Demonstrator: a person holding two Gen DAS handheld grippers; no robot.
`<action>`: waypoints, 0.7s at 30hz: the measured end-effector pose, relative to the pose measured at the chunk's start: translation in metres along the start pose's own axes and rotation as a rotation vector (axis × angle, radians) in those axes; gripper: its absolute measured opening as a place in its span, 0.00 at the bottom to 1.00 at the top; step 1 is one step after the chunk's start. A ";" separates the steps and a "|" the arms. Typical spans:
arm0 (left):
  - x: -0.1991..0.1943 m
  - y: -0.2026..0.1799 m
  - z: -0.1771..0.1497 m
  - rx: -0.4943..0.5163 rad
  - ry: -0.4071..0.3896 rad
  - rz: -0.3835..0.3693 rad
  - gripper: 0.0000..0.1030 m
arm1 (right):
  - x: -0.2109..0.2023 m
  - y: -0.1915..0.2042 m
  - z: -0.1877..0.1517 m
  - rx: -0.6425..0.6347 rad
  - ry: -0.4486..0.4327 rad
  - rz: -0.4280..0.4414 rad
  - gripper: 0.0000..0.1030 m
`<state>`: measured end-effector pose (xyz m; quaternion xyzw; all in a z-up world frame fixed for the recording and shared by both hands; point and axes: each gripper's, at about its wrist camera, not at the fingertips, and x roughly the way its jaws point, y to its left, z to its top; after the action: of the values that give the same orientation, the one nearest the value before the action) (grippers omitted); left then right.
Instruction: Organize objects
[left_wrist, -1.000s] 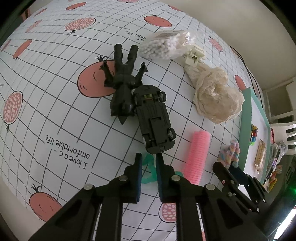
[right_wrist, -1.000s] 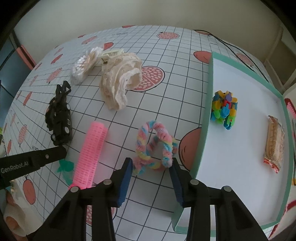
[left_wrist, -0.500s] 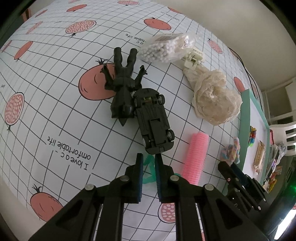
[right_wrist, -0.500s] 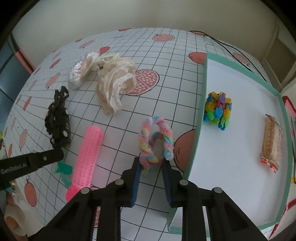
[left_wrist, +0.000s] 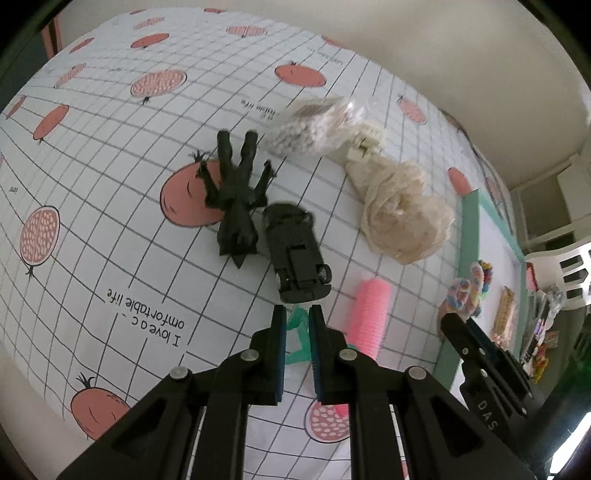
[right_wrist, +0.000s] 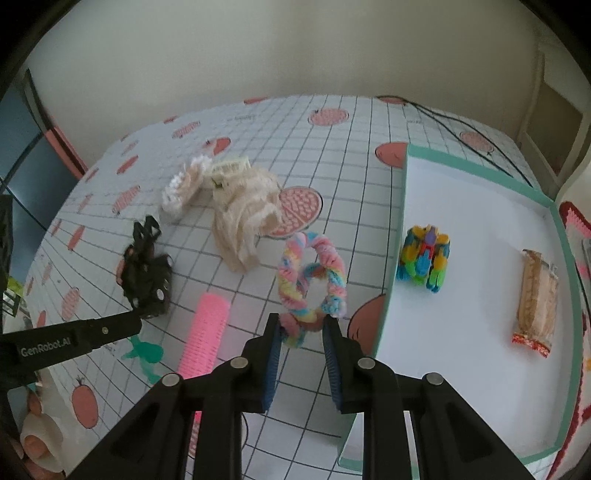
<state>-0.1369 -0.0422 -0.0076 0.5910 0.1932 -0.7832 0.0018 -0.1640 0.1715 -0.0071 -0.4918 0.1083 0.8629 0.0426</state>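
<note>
My right gripper (right_wrist: 301, 325) is shut on the near end of a pastel twisted fuzzy ring (right_wrist: 312, 273). The ring hangs lifted off the cloth, just left of the teal-rimmed white tray (right_wrist: 402, 229). The left wrist view shows the same ring (left_wrist: 460, 295) at the tip of that gripper (left_wrist: 452, 319). My left gripper (left_wrist: 296, 314) hovers behind the black toy car (left_wrist: 295, 254), its fingers (left_wrist: 279, 332) nearly together. A green plastic piece (right_wrist: 146, 354) lies on the cloth under it and shows through the narrow gap.
The tray holds a colourful block toy (right_wrist: 424, 258) and a wrapped snack (right_wrist: 535, 295). On the cloth lie a black figure (left_wrist: 236, 199), pink roller (left_wrist: 369, 317), cream lace scrunchie (left_wrist: 402, 214), bag of white beads (left_wrist: 310, 129) and cream claw clip (left_wrist: 365, 144). A hand (right_wrist: 33, 439) shows bottom left.
My right gripper was open around the pastel ring, then closed on it and lifted it off the cloth. The left gripper has barely shifted.
</note>
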 end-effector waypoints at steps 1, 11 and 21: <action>-0.004 -0.002 0.001 0.001 -0.013 -0.011 0.12 | -0.003 0.000 0.000 0.003 -0.013 0.006 0.23; -0.016 -0.017 0.010 0.025 -0.080 -0.044 0.03 | -0.014 -0.003 0.002 0.005 -0.053 0.021 0.23; -0.015 -0.016 0.012 0.013 -0.076 -0.071 0.03 | -0.016 -0.010 0.000 0.007 -0.051 0.018 0.23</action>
<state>-0.1474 -0.0349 0.0138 0.5538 0.2085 -0.8058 -0.0225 -0.1539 0.1819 0.0054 -0.4683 0.1149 0.8752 0.0393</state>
